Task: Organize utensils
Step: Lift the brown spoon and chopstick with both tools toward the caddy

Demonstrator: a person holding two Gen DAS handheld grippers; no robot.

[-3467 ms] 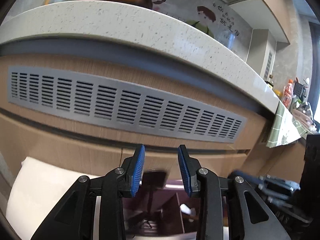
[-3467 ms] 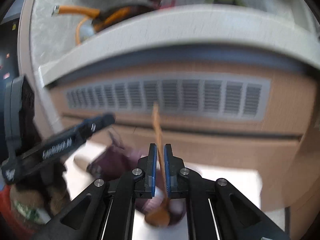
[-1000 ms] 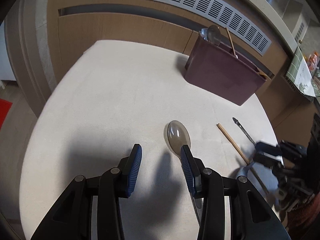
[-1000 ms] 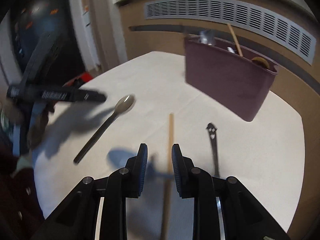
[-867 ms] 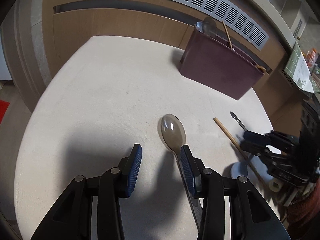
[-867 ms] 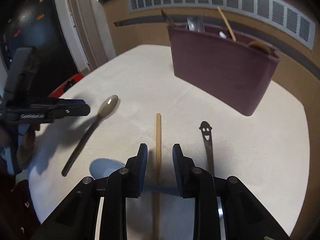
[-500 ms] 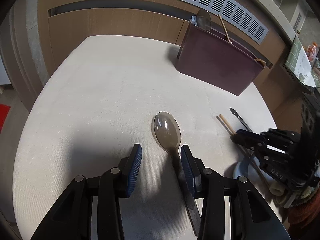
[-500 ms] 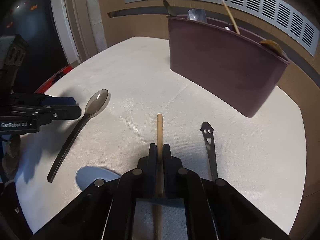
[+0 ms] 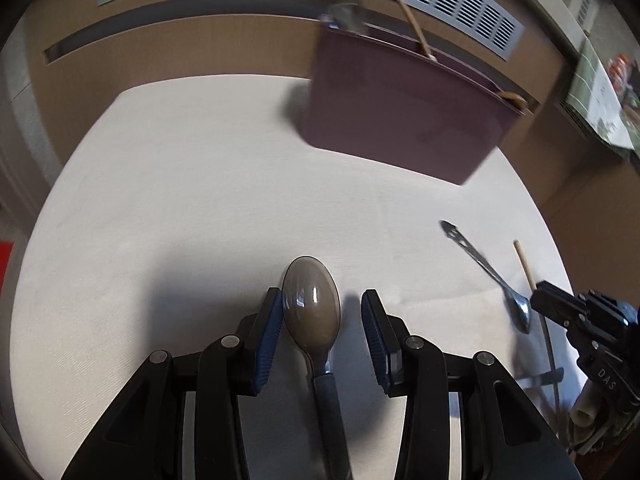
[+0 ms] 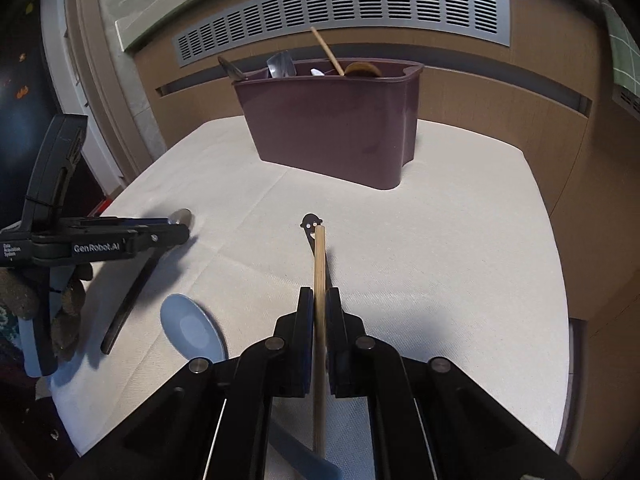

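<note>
A translucent brown spoon (image 9: 311,309) with a dark handle lies on the pale bench (image 9: 192,184), bowl toward twelve o'clock; a thin wooden chopstick (image 10: 319,264) points the same way, toward the maroon utensil holder (image 10: 340,128) at the bench's far edge, already stocked with spoons and sticks. The left tongs (image 9: 320,316) stand wide apart astride the spoon's bowl, pads not pressing it; the right tongs (image 10: 319,304), having just closed, are clamped on the chopstick, above a black smiley-handled spoon (image 10: 310,224).
</note>
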